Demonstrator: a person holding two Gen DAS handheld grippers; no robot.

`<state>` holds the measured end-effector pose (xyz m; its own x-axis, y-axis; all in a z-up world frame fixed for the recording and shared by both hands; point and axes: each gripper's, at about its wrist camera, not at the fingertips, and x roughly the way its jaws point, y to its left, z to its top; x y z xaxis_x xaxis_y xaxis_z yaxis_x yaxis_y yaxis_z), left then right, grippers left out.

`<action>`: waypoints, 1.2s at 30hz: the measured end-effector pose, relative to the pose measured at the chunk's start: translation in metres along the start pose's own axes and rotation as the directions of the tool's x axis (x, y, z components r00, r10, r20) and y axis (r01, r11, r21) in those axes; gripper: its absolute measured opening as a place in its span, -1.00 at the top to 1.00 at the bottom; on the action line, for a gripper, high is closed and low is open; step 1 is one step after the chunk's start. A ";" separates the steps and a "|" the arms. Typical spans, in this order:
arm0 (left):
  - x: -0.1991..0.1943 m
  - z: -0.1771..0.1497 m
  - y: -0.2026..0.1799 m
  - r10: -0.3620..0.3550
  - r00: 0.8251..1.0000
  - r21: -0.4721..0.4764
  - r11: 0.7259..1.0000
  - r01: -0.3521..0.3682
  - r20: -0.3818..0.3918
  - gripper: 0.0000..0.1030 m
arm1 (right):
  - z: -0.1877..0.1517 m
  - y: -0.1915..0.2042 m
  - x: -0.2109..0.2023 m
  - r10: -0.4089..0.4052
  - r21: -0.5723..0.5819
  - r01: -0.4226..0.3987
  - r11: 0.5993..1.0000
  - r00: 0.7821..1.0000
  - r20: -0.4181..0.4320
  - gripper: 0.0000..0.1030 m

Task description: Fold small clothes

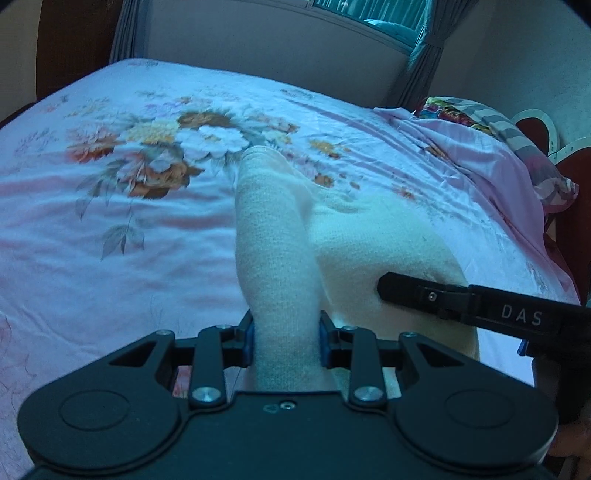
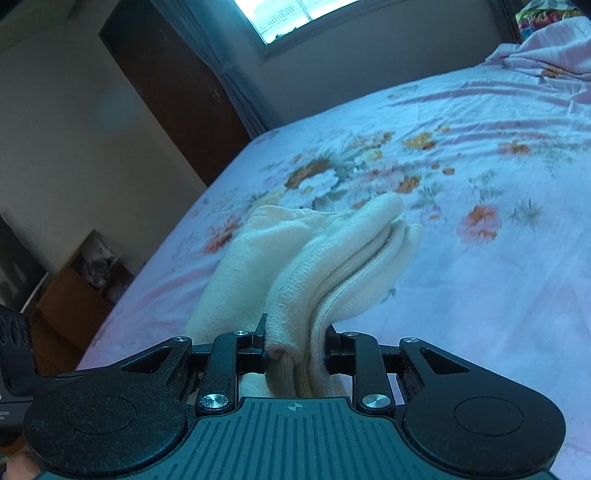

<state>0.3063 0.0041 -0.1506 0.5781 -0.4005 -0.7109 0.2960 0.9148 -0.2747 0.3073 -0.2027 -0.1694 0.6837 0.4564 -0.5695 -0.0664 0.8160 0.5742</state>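
1. Cream knit garment (image 1: 354, 243), small; exact type can't tell. It lies on the bed and is lifted at its near edges by both grippers.
2. Left view: one thick fold of the garment runs straight ahead from the left hand-held gripper (image 1: 285, 341), rising to a rounded end ahead of the fingers; the rest spreads low to its right.
3. Left hand-held gripper: fingers clamped on that fold, blue pads (image 1: 249, 341) pressed against the knit on both sides.
4. Right view: several stacked layers with ribbed edges bunch between the fingers of the right hand-held gripper (image 2: 295, 349), then fan out ahead onto the bed; a flatter flap of the garment (image 2: 236, 273) lies ahead-left of it.
5. Right hand-held gripper: fingers closed on the layered edge, cloth filling the gap.
6. In the left view the right hand-held gripper (image 1: 391, 288) comes in from the right, its finger tip touching the low spread part of the garment.
7. Bed sheet (image 1: 110, 240), pink-white with a floral print, lies under the garment on all sides; flower cluster ahead of both grippers.
8. Crumpled pink bedding (image 1: 480, 155) with a multicolour pillow (image 1: 454, 110) far ahead-right of the left gripper.
9. Grey curtain (image 1: 421, 62) and window (image 2: 295, 18) beyond the bed; dark wooden door (image 2: 173, 96) ahead-left of the right gripper.
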 end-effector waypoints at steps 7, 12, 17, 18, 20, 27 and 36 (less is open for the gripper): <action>0.035 -0.036 0.018 0.016 0.997 -0.005 1.000 -0.016 -0.070 0.27 | -0.037 -0.032 0.025 -0.136 0.014 0.138 0.990 0.988 -0.076 0.53; 0.035 -0.037 0.023 0.011 0.996 -0.038 0.999 -0.014 -0.090 0.16 | -0.046 -0.046 0.030 -0.187 0.019 0.190 0.982 0.978 -0.095 0.26; 0.018 -0.032 0.024 0.005 0.996 -0.051 0.999 -0.009 -0.087 0.21 | -0.043 -0.056 0.017 -0.161 0.078 0.170 0.982 0.980 -0.116 0.18; 0.014 -0.027 0.024 0.013 0.998 -0.038 0.999 -0.015 -0.066 0.24 | -0.039 -0.059 0.015 -0.141 0.106 0.152 0.983 0.984 -0.105 0.18; 0.016 -0.013 0.024 0.026 0.998 -0.025 0.999 -0.028 -0.052 0.24 | -0.027 -0.067 0.015 -0.078 0.185 0.092 0.978 0.993 -0.086 0.18; 0.067 0.020 0.040 0.028 0.992 -0.104 0.994 -0.041 -0.124 0.18 | 0.005 -0.089 0.054 -0.061 0.273 0.091 0.958 0.991 -0.116 0.13; 0.066 0.025 0.026 0.025 0.999 -0.094 0.995 -0.023 0.020 0.62 | 0.027 -0.065 0.054 -0.056 0.094 0.053 0.994 0.998 0.035 0.70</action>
<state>0.3712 0.0003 -0.1878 0.6004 -0.3789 -0.7043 0.2099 0.9244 -0.3183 0.3686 -0.2402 -0.2214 0.7115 0.3969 -0.5799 0.0384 0.8020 0.5961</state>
